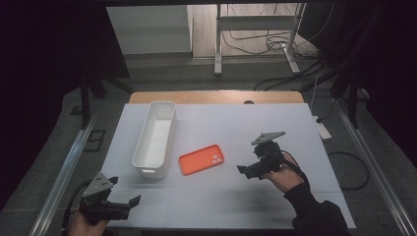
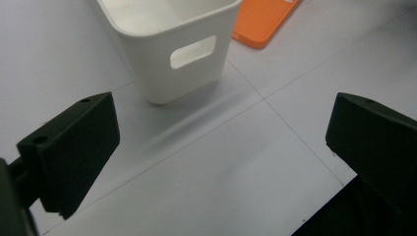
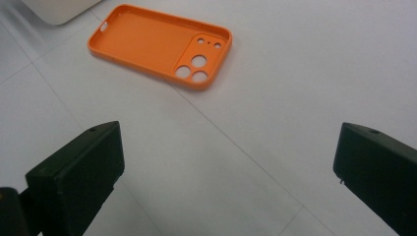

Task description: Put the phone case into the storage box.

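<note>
While your right gripper point(image 3: 231, 167) gapes wide, the orange phone case point(image 3: 160, 44) at its 11 o'clock lies hollow-side up, camera cutouts showing.

No readable text, label, brand, number or sign anywhere. Plain inner face on the orange phone case point(image 3: 160, 45), plain walls on the white bin point(image 2: 177, 49), blank white table point(image 1: 236, 196); possibly fine markings too small to read.
</note>
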The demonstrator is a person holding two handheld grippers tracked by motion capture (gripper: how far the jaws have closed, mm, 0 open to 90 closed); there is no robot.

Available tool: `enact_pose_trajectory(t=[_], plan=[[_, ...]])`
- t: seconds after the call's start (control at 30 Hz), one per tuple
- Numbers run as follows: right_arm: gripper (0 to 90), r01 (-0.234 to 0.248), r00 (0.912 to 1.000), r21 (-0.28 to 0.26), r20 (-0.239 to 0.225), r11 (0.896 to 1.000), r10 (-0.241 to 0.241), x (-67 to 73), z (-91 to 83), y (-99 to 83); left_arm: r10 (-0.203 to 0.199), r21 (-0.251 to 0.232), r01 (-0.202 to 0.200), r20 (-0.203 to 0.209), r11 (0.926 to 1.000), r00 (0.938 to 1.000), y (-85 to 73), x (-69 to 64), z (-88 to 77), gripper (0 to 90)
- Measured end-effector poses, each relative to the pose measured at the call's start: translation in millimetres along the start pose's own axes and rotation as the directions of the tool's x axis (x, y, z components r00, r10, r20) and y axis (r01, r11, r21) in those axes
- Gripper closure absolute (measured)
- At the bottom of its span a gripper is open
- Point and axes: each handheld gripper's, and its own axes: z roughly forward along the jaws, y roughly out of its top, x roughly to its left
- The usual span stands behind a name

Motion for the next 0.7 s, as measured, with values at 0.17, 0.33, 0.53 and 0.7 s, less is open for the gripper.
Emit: enact_pose_trajectory(t=[0.17,0.33,0.53,0.7], plan=[[0.0,0.013,0.9999,-0.001,-0.005,1.000,-0.013,2.0,5.9,4.6,0.003,0.001,-0.003,0.001,1.0000,1.0000,0.0,-0.1,0.0,0.5],[0.0,0.027,0.9995,0.008,-0.016,1.000,-0.027,4.6,13.9,10.7,0.006,0.003,-0.006,0.001,1.0000,1.0000,0.2,-0.3,0.1,0.5],[0.0,0.040,0.9989,0.020,-0.026,0.999,-0.039,7.8,23.2,17.8,0.007,0.003,-0.007,0.002,1.0000,1.0000,0.2,-0.3,0.3,0.5],[0.0,0.049,0.9981,0.019,-0.038,0.999,-0.048,9.8,29.7,22.0,0.009,0.004,-0.009,0.002,1.0000,1.0000,0.2,-0.6,0.3,0.5]])
